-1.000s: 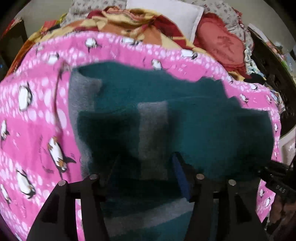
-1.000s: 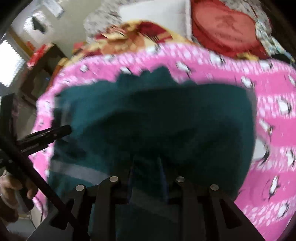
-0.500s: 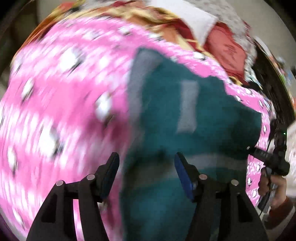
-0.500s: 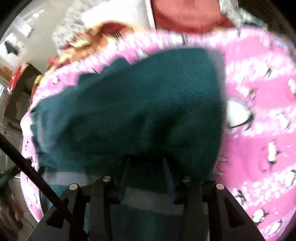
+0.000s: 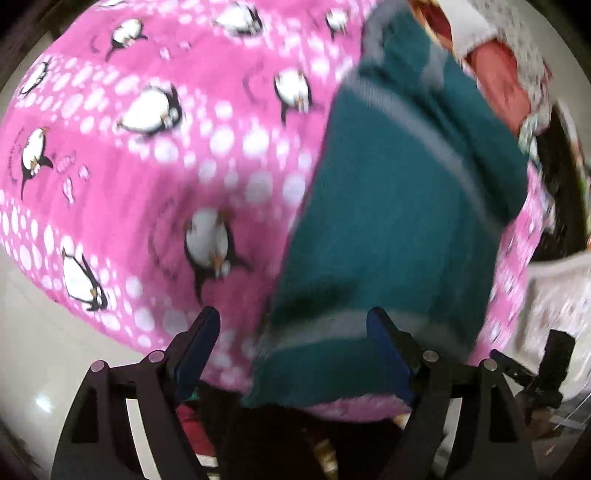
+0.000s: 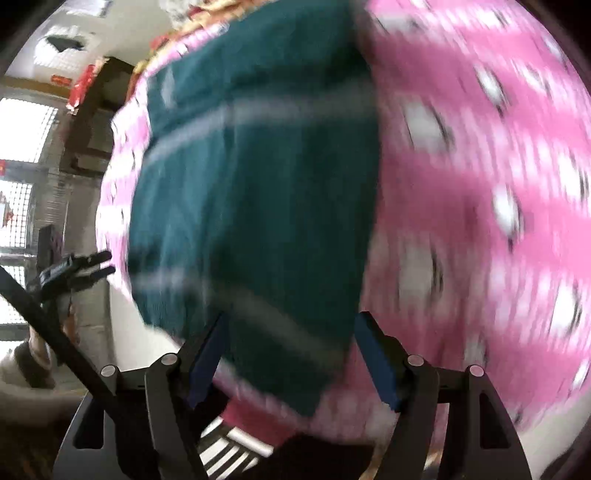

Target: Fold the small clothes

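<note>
A dark teal knitted garment with grey stripes [image 5: 399, 206] lies folded on a pink penguin-print blanket [image 5: 147, 155]. My left gripper [image 5: 291, 332] is open and empty, at the garment's near left corner by the blanket's front edge. In the right wrist view the same garment [image 6: 255, 192] lies on the blanket [image 6: 480, 184]. My right gripper [image 6: 291, 332] is open and empty over the garment's near edge. The other gripper shows at the left of the right wrist view [image 6: 74, 269].
A red cushion [image 5: 498, 85] and white pillow [image 5: 469, 29] lie beyond the blanket. Pale floor [image 5: 33, 332] shows below the bed's front edge. A window [image 6: 22, 184] and dark furniture [image 6: 96, 122] stand at the left of the right wrist view.
Both grippers let go of the garment and opened. They pulled back toward the bed's front edge, the left swinging left and the right swinging right. The garment now lies folded on the blanket.
</note>
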Demonstrator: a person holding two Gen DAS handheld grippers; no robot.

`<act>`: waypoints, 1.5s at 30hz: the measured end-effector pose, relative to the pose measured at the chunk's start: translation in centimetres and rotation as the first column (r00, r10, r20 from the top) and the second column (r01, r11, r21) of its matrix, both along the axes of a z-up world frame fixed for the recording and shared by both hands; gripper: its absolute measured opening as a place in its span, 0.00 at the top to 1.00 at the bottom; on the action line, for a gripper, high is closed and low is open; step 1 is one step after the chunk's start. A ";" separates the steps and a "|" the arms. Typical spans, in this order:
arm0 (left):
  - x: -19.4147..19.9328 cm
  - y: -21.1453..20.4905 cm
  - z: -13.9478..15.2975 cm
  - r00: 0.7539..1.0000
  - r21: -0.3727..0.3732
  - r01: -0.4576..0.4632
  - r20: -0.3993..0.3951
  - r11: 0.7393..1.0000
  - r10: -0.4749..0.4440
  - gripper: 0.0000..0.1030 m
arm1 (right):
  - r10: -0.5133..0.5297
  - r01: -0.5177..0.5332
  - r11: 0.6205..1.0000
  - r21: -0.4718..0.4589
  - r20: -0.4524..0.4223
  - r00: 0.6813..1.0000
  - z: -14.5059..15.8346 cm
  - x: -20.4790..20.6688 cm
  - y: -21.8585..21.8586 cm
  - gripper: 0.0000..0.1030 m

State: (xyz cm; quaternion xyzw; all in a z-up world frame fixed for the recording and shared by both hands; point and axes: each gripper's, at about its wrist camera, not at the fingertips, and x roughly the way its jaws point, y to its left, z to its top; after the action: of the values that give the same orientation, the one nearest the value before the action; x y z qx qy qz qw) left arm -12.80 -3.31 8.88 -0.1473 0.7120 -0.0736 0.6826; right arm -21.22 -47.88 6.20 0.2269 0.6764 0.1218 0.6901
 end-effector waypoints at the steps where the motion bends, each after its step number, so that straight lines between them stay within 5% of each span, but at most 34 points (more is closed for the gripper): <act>1: -0.4 -0.3 -0.1 1.000 0.010 0.016 0.004 1.000 -0.016 0.21 | -0.019 0.019 1.000 0.006 -0.025 0.999 -0.6 -1.1 0.0 0.27; 12: -1.7 -2.5 -0.8 0.995 0.140 0.076 0.051 0.987 -0.084 0.21 | 0.031 -0.031 1.000 0.000 -0.072 0.997 -3.7 -3.3 2.7 0.27; 45: -5.7 -3.3 -6.3 0.997 0.106 0.072 -0.014 0.992 -0.071 0.21 | 0.026 -0.028 0.999 -0.019 -0.102 0.994 -5.6 -3.2 4.9 0.27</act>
State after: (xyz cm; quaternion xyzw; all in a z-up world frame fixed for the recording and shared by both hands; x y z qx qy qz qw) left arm -18.50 -6.56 2.54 -0.0853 0.7232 -0.0592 0.6828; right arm -24.40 -42.95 0.61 0.2166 0.7149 0.1127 0.6552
